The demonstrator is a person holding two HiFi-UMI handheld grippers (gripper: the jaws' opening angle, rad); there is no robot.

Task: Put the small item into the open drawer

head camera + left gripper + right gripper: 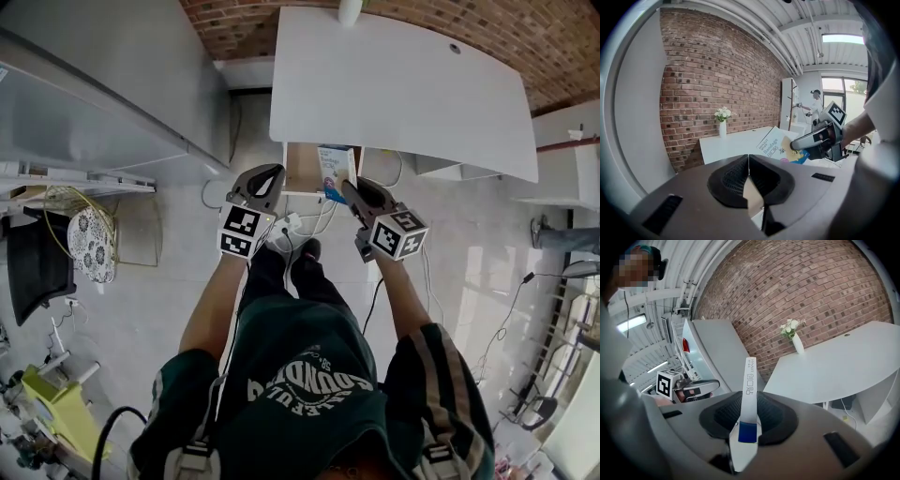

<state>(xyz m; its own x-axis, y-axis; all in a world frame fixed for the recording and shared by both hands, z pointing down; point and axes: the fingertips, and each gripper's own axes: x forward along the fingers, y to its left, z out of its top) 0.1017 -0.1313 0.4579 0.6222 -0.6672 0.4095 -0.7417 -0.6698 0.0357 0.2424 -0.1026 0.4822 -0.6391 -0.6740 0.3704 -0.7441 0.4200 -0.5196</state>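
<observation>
Bandage box (749,399) clamped edge-on in right tool (351,191), over drawer (300,169).

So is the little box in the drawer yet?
Not yet: fingers of the right gripper pinch the box, held over the open drawer.

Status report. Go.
Left gripper shut, empty. Right gripper clamped on flat white-and-blue bandage box, at open wooden drawer. Nothing in the way.
</observation>
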